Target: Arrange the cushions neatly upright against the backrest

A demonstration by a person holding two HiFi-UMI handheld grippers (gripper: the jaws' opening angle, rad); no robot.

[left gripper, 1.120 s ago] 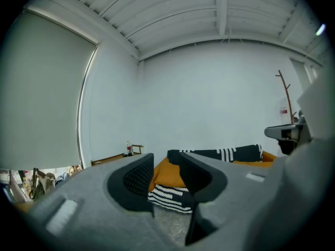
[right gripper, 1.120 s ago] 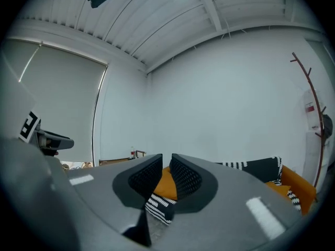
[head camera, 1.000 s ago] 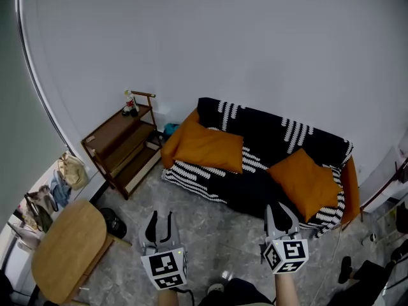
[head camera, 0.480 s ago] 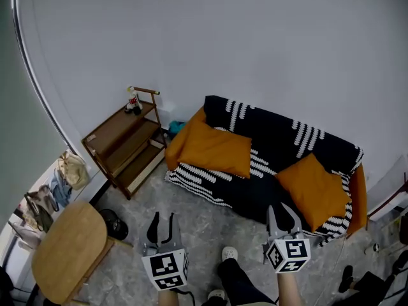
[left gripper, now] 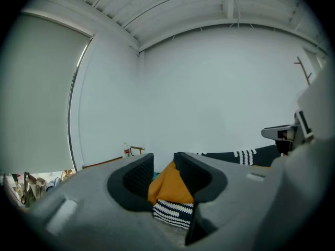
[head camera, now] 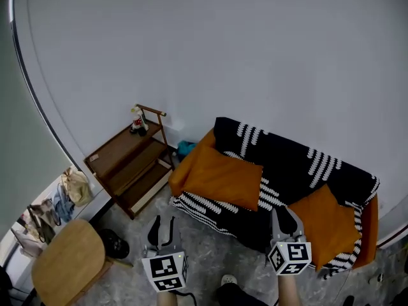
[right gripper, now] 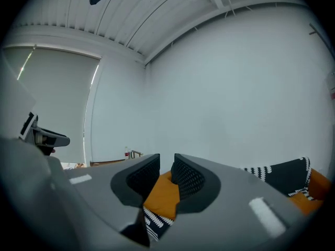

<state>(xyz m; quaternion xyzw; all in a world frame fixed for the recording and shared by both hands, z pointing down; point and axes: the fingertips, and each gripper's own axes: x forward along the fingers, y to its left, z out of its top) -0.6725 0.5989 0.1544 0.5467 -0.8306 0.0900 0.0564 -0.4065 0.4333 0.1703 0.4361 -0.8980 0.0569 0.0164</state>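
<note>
orange cushions (head camera: 223,178) lie flat along sofa (head camera: 287,164); left gripper (head camera: 163,223), right gripper (head camera: 285,213) empty, narrowly apart, right's just widened.

Wooden shelf rack (head camera: 127,167), bottle (head camera: 138,120) on top; round wooden table (head camera: 67,260) nearby; bags (head camera: 75,186) beside table

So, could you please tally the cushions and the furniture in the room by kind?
Orange cushions: 2
Sofa: 1
Wooden shelf unit: 1
Round wooden table: 1
Total: 5
</note>
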